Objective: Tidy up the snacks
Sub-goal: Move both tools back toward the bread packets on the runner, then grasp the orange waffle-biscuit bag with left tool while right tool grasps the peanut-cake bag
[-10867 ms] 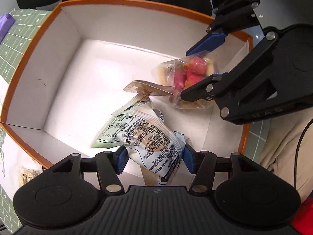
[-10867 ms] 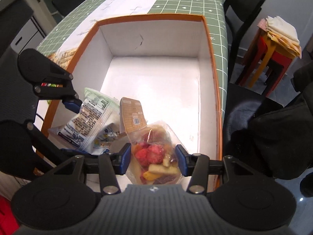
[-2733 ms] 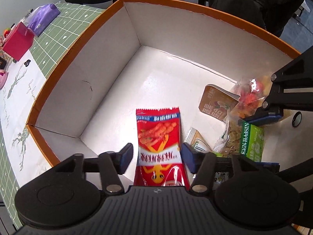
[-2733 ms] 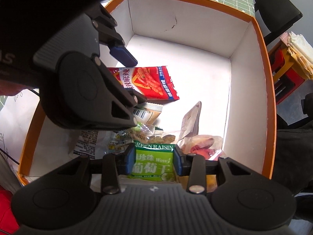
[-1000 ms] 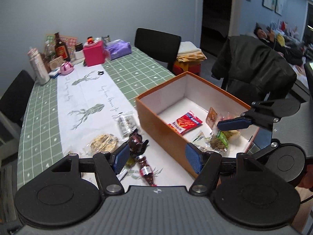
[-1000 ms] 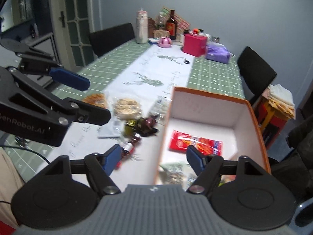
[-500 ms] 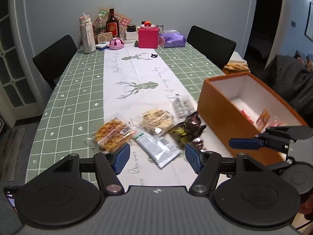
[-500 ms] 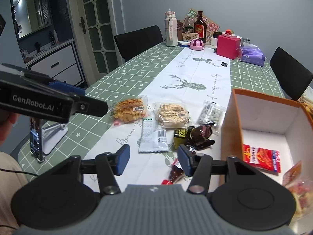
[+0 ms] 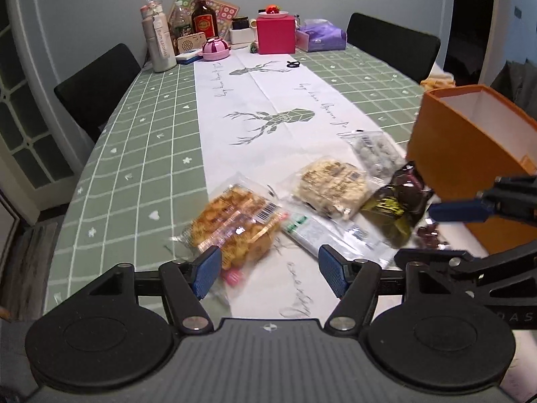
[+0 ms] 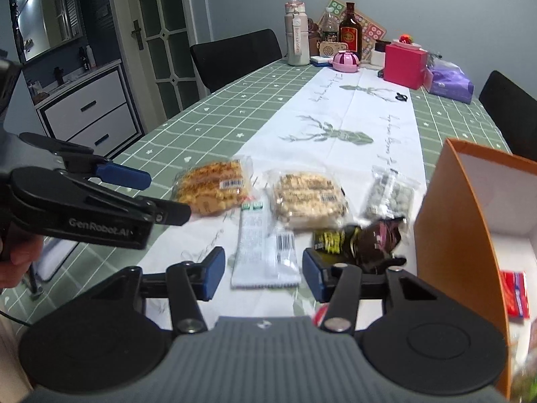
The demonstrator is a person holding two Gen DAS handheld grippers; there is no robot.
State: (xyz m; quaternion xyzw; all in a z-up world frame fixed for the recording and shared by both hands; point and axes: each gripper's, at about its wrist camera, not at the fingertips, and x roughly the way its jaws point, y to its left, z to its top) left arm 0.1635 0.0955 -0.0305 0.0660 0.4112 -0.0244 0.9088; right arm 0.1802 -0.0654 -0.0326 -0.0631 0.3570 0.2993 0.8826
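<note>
Loose snacks lie on the white runner beside the orange box [image 9: 470, 154] [image 10: 449, 235]. They are a golden biscuit pack [image 9: 231, 225] [image 10: 214, 191], a flat white-and-green packet [image 9: 332, 235] [image 10: 265, 245], a pale cracker pack [image 9: 332, 184] [image 10: 308, 201], a clear bag of grey balls [image 9: 376, 154] [image 10: 389, 194] and a dark packet [image 9: 396, 208] [image 10: 362, 235]. My left gripper [image 9: 268, 272] [image 10: 151, 194] hovers over the biscuit pack's near edge, jaws opening, nothing gripped. My right gripper [image 10: 261, 277] [image 9: 443, 231] hangs above the white-and-green packet, jaws opening, pads clear of it. A red packet [image 10: 513, 292] lies in the box.
Bottles [image 9: 204, 16], a pink box [image 9: 276, 35] and a purple tissue pack [image 9: 322, 37] crowd the table's far end. Black chairs [image 10: 235, 57] stand around the table. A hand [image 10: 16, 255] shows at the left edge. Green tablecloth [image 9: 144, 154] lies bare to the left.
Both grippers have left the box, swung left over the table and dropped toward the loose snacks, which now look closer. The left jaws stand wider than before.
</note>
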